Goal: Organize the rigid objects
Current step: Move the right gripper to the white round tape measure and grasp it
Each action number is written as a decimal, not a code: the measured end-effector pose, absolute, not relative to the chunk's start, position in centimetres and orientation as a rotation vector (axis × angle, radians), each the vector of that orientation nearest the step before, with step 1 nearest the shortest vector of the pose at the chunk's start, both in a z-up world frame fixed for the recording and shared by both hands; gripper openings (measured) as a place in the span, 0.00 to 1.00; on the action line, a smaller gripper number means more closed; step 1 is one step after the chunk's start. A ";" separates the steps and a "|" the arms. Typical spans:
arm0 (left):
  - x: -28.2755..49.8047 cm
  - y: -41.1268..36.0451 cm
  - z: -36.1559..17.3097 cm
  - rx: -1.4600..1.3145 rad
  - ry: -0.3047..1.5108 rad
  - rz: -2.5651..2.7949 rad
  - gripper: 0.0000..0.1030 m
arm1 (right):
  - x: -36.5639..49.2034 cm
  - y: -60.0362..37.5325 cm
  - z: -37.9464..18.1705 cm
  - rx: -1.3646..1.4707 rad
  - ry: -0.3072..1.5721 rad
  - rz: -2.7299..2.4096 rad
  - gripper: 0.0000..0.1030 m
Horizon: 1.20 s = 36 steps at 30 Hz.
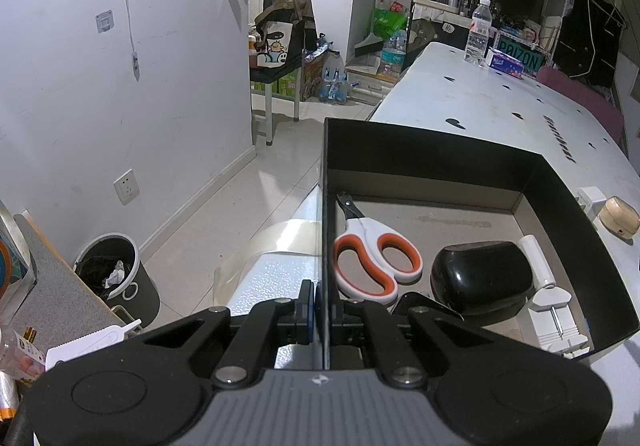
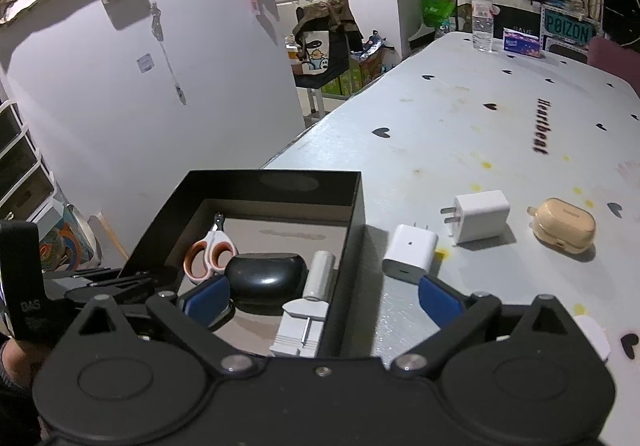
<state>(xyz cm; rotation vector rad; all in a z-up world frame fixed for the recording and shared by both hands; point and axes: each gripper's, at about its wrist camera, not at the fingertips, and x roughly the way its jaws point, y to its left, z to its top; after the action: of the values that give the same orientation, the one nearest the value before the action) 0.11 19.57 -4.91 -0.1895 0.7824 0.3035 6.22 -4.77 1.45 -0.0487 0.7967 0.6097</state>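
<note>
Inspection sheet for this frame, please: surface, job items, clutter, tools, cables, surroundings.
Surface: white table with black heart prints, stained.
Job's things: black box holds scissors, black case and white clamp tool; two white chargers and beige earbud case lie outside.
Clutter: water bottle, tissue pack.
Tools: left tool shut on box wall; right tool open.
Cables: cord hanging on wall.
Surroundings: waste bin, wall socket.

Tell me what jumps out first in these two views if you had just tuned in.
The black box at the table's near corner draws the eye, with orange-handled scissors, a black case and a white tool inside. The left tongs are clamped on its side wall. The right tongs hang open astride the opposite wall; just outside lie two white chargers and a beige earbud case.
</note>
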 end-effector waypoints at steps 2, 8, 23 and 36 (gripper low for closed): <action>0.0 19.6 -5.0 -0.188 0.783 0.304 0.05 | 6.3 -5.0 1.5 -0.047 0.798 0.601 0.99; -0.1 19.5 -5.2 -0.183 0.785 0.307 0.05 | 7.4 -7.0 1.5 -0.043 0.802 0.526 0.99; -0.3 19.3 -5.1 -0.182 0.788 0.308 0.05 | 11.4 -16.5 -1.2 0.030 0.858 0.266 0.98; -0.2 19.3 -5.1 -0.182 0.789 0.308 0.05 | 14.0 -21.1 -5.3 0.108 0.999 0.173 0.81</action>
<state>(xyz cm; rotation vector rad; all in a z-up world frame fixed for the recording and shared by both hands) -0.17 19.31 -5.05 -0.1824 0.7885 0.3082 13.98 -21.06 -5.33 0.1080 0.9995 0.1726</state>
